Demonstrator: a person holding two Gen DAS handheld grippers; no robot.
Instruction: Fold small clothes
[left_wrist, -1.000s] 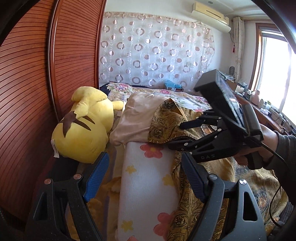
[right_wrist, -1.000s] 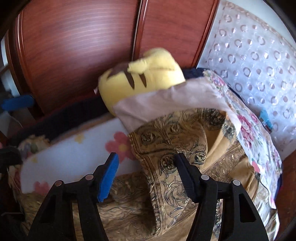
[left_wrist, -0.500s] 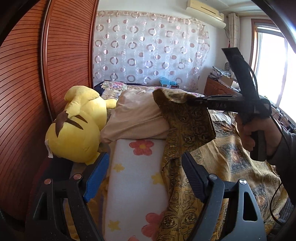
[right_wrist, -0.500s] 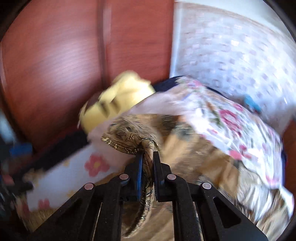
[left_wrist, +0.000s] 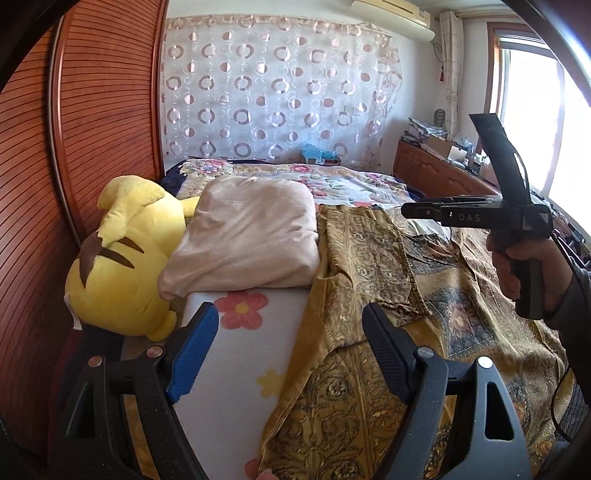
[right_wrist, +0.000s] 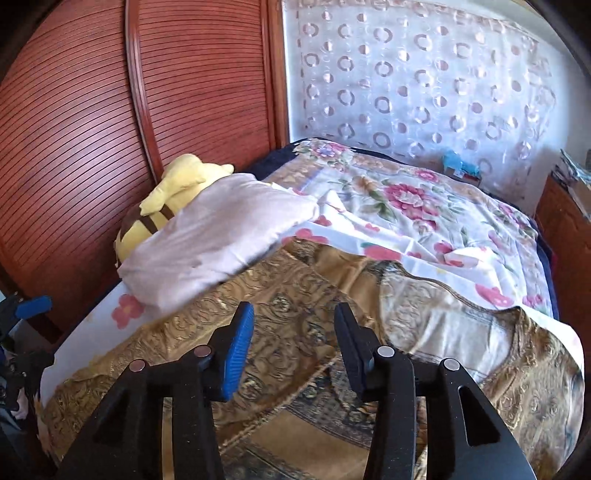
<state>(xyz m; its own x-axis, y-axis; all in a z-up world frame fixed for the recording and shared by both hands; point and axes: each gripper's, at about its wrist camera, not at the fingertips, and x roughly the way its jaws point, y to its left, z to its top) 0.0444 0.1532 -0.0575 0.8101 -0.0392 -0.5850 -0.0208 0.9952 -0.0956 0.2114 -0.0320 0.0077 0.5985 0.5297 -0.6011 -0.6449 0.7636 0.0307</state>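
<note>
— Where is the garment you are folding?

— The gold patterned garment (left_wrist: 369, 258) lies spread on the bed (right_wrist: 424, 206), just beside the folded pink cloth (left_wrist: 251, 240). One edge runs along the pink cloth's side, and a long flap of the garment hangs down over the near edge of the bed, past the white flowered pad (left_wrist: 240, 354) that the pink cloth rests on.

— And your tools?

— My left tool (left_wrist: 288, 354) has its fingers spread wide, nothing between them. It hovers in front of the pink cloth, above the flowered pad and the garment's hanging flap, touching neither. My right tool (right_wrist: 293, 347) has just been opening. Its fingers stand apart with nothing between them, and the garment lies flat beneath them. From the left wrist view my right hand (left_wrist: 524, 266) grips its handle well to the side of the pink cloth, over the garment.

— Does either tool hold the fabric?

— No. Both are clear of it.

— What else is near the pink cloth?

— A yellow plush toy (left_wrist: 122, 266) lies against it on the far side from the garment, next to the ribbed wooden wardrobe door (left_wrist: 99, 122). Behind the pink cloth a flowered quilt (right_wrist: 424, 206) covers the rest of the bed, up to a sheer curtain (left_wrist: 273, 92) with ring patterns. A small blue thing (right_wrist: 458, 162) sits at the curtain's foot; I cannot tell what it is.
</note>
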